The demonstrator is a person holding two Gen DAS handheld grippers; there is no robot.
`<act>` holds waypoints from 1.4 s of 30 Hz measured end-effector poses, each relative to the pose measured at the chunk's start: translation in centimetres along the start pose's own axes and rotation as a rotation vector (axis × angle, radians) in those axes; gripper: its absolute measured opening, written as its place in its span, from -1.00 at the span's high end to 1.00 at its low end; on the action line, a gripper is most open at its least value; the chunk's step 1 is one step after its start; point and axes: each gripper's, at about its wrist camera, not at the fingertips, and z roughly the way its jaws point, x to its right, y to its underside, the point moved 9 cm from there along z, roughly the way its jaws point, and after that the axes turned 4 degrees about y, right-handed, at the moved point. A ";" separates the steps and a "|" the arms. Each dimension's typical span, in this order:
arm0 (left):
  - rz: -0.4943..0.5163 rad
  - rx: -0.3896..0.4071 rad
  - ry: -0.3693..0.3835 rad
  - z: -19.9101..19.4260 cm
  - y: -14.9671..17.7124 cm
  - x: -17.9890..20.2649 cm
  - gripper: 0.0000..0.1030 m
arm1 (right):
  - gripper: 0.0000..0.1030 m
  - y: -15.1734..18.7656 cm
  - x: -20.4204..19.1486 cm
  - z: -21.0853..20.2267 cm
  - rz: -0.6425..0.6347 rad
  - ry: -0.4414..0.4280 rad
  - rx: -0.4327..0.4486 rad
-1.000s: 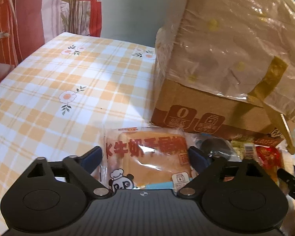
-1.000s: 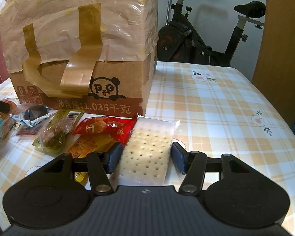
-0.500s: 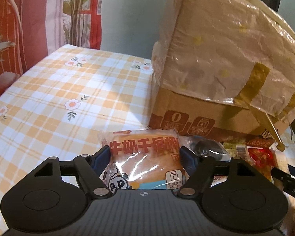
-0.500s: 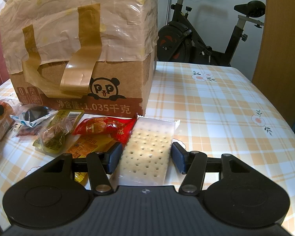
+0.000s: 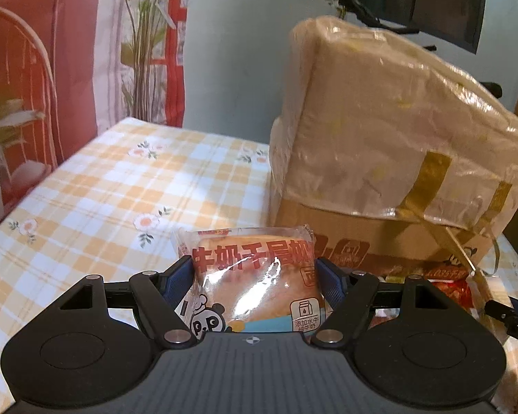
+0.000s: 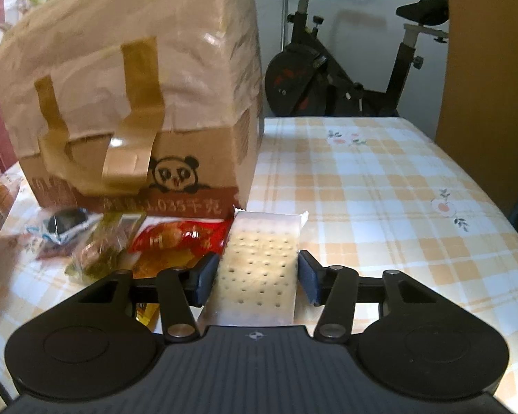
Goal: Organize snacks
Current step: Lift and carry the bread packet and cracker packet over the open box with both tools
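Nearest in the left wrist view, the left tool (image 5: 254, 277) is gripping a wrapped milk bread packet (image 5: 253, 279) from both sides, its blue pads pressing into the wrapper, and is holding it lifted off the checked bench (image 5: 127, 203).

In the right wrist view, the right tool (image 6: 257, 276) is closing around a clear-wrapped cracker packet (image 6: 260, 269) that is lying on the bench. The left pad is meeting the packet's edge, while the right pad is standing just clear of it.

Left of the crackers, a red snack packet (image 6: 178, 238), a green-wrapped snack (image 6: 103, 245) and a dark cookie packet (image 6: 64, 224) are lying close together. Just beyond them, a cardboard box (image 6: 197, 176) half covered in plastic and brown tape is sitting on the bench. Far behind it, an exercise bike (image 6: 328, 79) is standing.
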 end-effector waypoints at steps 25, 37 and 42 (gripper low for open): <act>0.036 0.240 -0.018 -4.5 -8.9 0.1 -0.51 | -0.01 -9.2 1.3 -5.3 -0.032 0.033 0.253; 0.077 0.401 0.060 -7.1 -17.5 5.2 -0.14 | -0.01 -19.7 -1.0 -7.0 -0.061 -0.040 0.441; 0.063 0.354 0.098 -5.9 -17.1 5.5 -0.06 | -0.01 -21.7 -4.3 -6.6 -0.118 -0.102 0.454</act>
